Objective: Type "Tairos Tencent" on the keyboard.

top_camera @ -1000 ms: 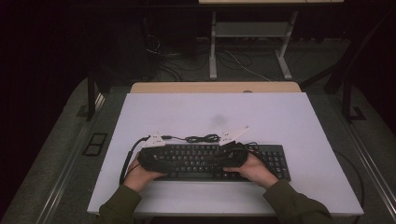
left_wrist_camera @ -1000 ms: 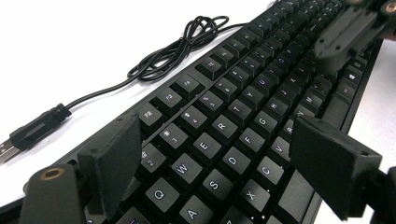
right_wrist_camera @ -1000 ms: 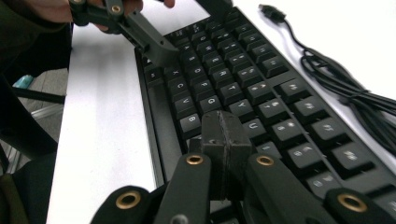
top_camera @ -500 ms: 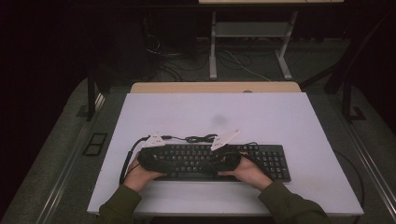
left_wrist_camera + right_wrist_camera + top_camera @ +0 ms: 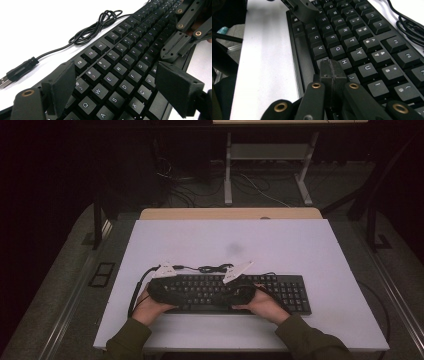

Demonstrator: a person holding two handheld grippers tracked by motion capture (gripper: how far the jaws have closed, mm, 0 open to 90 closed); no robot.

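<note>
A black keyboard [image 5: 280, 290] lies near the front edge of the white table [image 5: 225, 240]. My left gripper [image 5: 120, 82] hangs open over its left letter keys, with the jaws wide apart and nothing between them. My right gripper [image 5: 332, 67] is shut, and its joined tips are low over the keys beside H and J; I cannot tell whether they touch. In the high view the left gripper [image 5: 192, 295] and the right gripper [image 5: 221, 297] point at each other over the keyboard. The right gripper [image 5: 175, 47] lies just beyond my left jaws.
The keyboard's cable [image 5: 100, 25] lies coiled on the table behind the keyboard, with its USB plug [image 5: 22, 70] loose at the left. A tan desk edge [image 5: 230, 213] borders the table's far side. Cables and a stand's legs [image 5: 265, 180] are on the dark floor beyond.
My right gripper has shifted a little to the left along the keyboard, closer to the left gripper. The left gripper has stayed where it was.
</note>
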